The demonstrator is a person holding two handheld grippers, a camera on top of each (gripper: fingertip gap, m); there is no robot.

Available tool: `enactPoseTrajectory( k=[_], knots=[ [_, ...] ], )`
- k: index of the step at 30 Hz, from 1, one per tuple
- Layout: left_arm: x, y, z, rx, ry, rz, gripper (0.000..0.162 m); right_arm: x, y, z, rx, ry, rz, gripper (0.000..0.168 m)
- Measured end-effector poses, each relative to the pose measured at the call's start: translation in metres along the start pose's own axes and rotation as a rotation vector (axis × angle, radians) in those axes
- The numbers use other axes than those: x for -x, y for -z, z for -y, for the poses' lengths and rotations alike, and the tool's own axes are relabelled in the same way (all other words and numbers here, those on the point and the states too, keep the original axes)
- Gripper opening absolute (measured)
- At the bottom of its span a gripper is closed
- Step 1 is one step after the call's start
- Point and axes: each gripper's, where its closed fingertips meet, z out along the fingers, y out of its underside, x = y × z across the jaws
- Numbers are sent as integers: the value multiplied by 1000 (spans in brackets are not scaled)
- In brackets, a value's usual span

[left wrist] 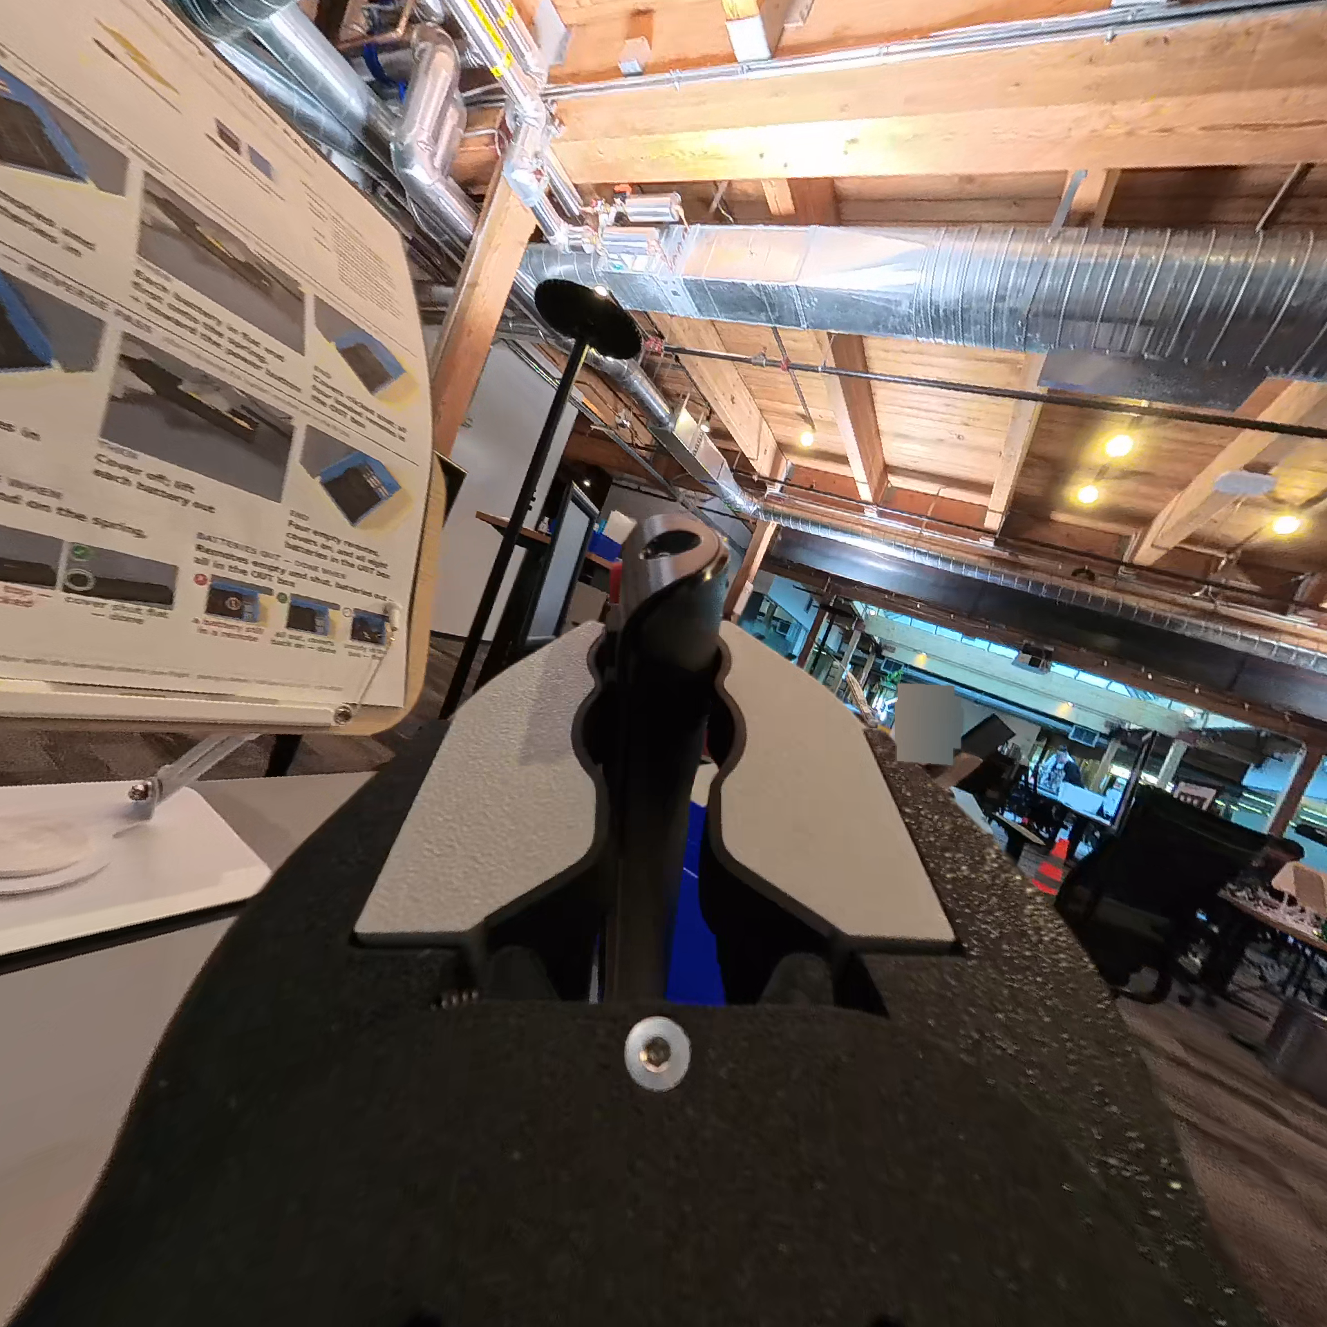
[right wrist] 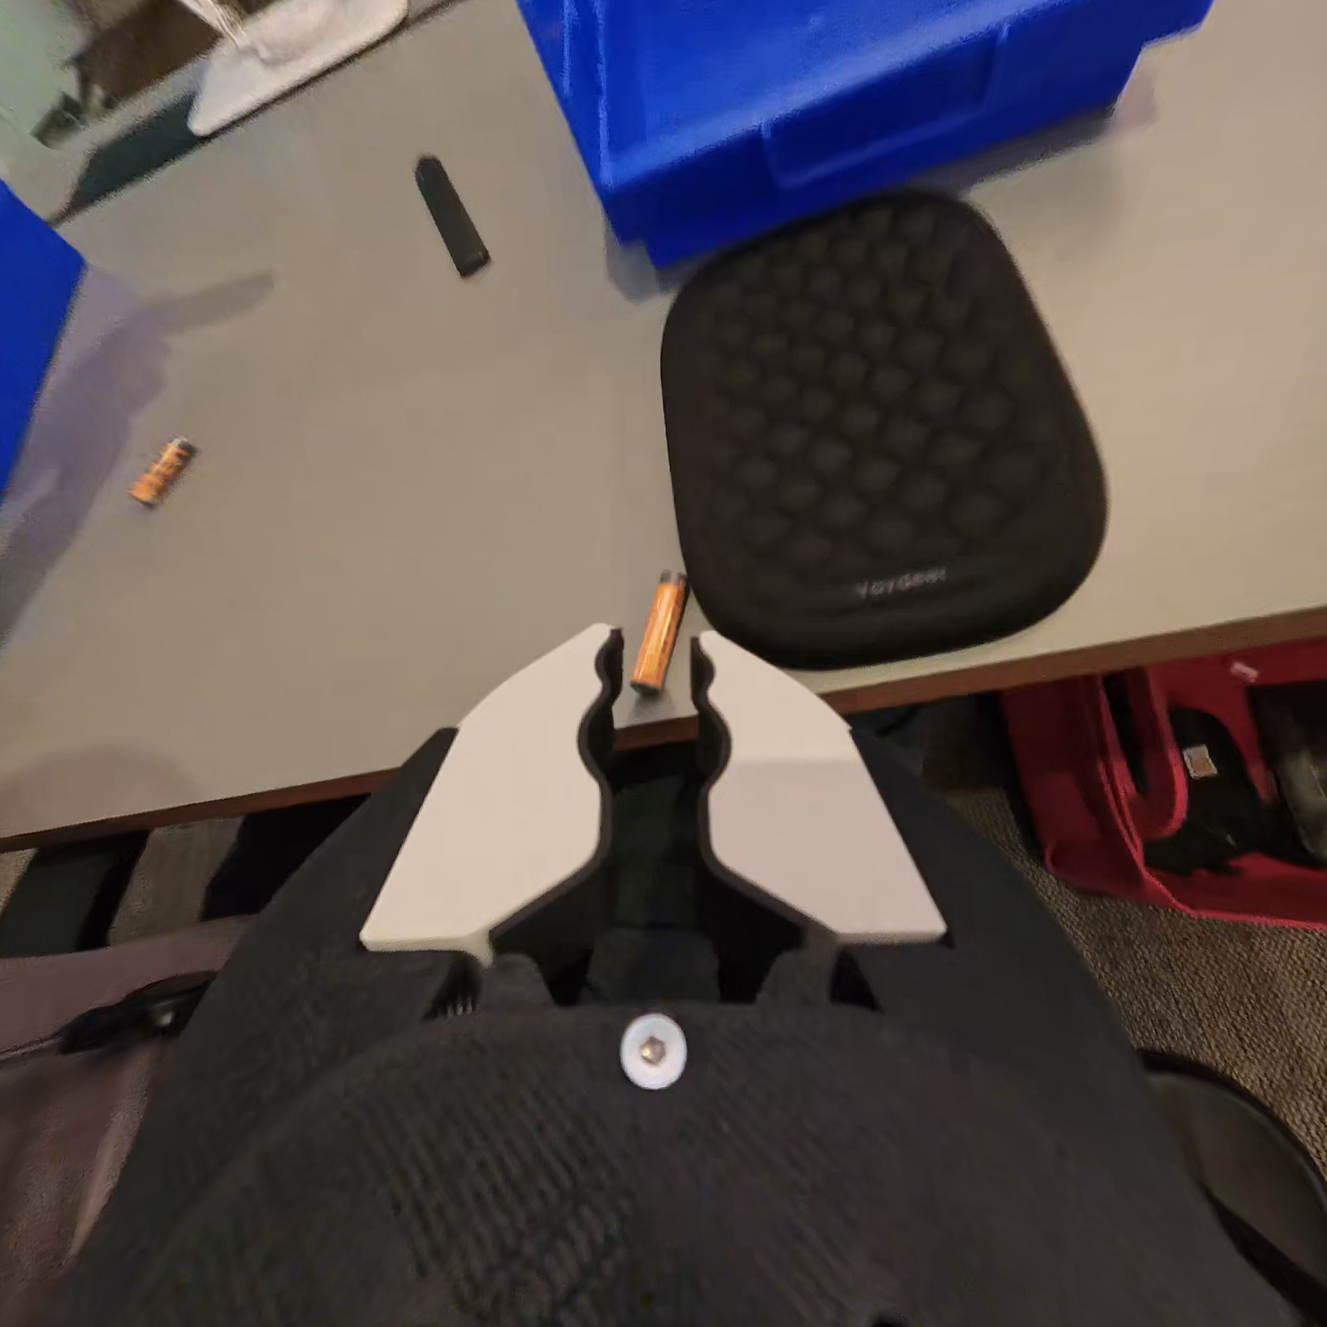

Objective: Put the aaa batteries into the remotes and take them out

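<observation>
In the left wrist view my left gripper (left wrist: 657,650) is shut on a black remote (left wrist: 664,718), held tilted up toward the ceiling with its end (left wrist: 675,549) sticking out past the fingertips. In the right wrist view my right gripper (right wrist: 652,639) is open and empty, hovering above the near table edge. An orange AAA battery (right wrist: 659,632) lies on the grey table (right wrist: 402,459) and shows between the fingertips. A second battery (right wrist: 161,470) lies far left. A black battery cover (right wrist: 451,215) lies farther back.
A blue bin (right wrist: 826,108) stands at the back and another blue bin (right wrist: 29,323) at the left edge. A black padded mat (right wrist: 876,424) lies right of the near battery. A red bag (right wrist: 1185,790) sits on the floor. An instruction board (left wrist: 201,359) stands at the left.
</observation>
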Motion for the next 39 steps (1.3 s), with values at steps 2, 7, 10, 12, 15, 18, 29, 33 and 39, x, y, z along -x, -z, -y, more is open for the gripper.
enactPoseTrajectory(
  k=[2, 7, 10, 12, 15, 18, 29, 33, 39],
  knots=[
    [-5, -2, -8, 11, 19, -18, 24, 7, -16, -4, -15, 20, 17, 28],
    [-9, -4, -19, 33, 73, -38, 24, 14, -48, -20, 75, 185, -92, 14],
    [-11, -3, -9, 14, 75, -51, 24, 59, -58, -4, 47, 261, 69, 13],
    [-12, -1, 3, -17, 70, -61, 24, 73, -59, 39, -13, 362, 90, 13],
    [-12, 2, 18, -43, 83, -75, 24, 57, -65, 135, -86, 497, 15, 14],
    [-10, 6, 31, -75, 104, -86, 23, 24, -99, 210, -11, 520, 58, 13],
    [-11, 6, 39, -63, 20, -94, 24, -34, -305, 249, 506, 858, 256, 14],
    [-4, 6, 40, -53, 5, -76, 24, -52, -327, 279, 379, 908, 100, 26],
    [8, 9, 47, -63, 28, -59, 24, 114, -167, 292, -102, 1009, 639, 26]
  ],
)
